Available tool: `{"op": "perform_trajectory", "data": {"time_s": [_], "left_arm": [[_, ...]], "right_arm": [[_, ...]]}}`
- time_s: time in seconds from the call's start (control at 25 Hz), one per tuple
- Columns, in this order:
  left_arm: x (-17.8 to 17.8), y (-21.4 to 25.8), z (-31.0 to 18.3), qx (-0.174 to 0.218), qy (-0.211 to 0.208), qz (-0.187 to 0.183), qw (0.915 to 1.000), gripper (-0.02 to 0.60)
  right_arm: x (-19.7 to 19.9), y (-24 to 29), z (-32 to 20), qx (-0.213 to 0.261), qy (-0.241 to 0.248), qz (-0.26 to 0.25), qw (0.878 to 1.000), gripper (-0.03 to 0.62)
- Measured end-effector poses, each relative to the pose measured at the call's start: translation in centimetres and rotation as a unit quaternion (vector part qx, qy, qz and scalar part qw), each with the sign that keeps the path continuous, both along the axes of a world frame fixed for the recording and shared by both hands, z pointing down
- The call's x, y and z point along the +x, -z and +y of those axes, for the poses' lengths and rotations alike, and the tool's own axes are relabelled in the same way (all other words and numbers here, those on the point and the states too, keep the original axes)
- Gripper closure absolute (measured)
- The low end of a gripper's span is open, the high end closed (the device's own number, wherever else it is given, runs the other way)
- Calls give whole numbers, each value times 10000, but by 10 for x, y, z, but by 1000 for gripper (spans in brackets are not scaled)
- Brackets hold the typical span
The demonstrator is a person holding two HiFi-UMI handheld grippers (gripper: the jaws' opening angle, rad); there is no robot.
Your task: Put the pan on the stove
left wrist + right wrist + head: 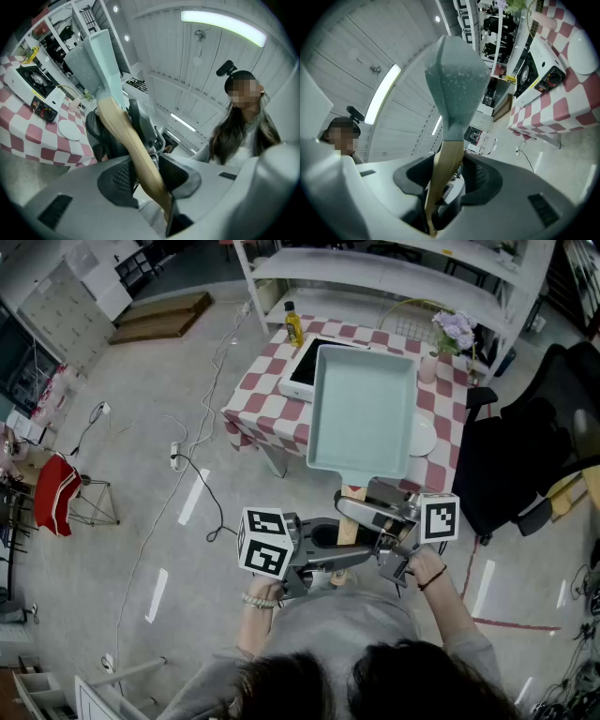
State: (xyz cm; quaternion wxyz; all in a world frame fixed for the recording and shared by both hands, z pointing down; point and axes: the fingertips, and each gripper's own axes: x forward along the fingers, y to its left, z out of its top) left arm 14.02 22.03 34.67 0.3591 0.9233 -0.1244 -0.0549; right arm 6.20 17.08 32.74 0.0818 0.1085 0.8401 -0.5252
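A pale mint rectangular pan with a wooden handle hangs in the air over the near edge of the checkered table. Both grippers clamp the handle from opposite sides: my left gripper nearer its end, my right gripper closer to the pan. In the left gripper view the handle runs between the left gripper's jaws up to the pan. The right gripper likewise grips the handle below the pan. The white stove sits on the table, partly hidden under the pan.
A white plate, a yellow bottle and a vase of flowers share the table. A black office chair stands at the right, white shelving behind. Cables trail over the floor at the left, near a red chair.
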Motion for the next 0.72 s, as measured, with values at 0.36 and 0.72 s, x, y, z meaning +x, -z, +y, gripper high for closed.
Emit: {"op": "perform_trajectory", "data": {"time_s": [0.36,0.72], "left_arm": [[1,0,-1,36,53,18,10000,446],[6,3,-1,2,245,74,9997,445]], "right_arm": [[0,-2,-1,60,12,56,10000,406],[4,-2,2,83,159,135,9997,404]]}}
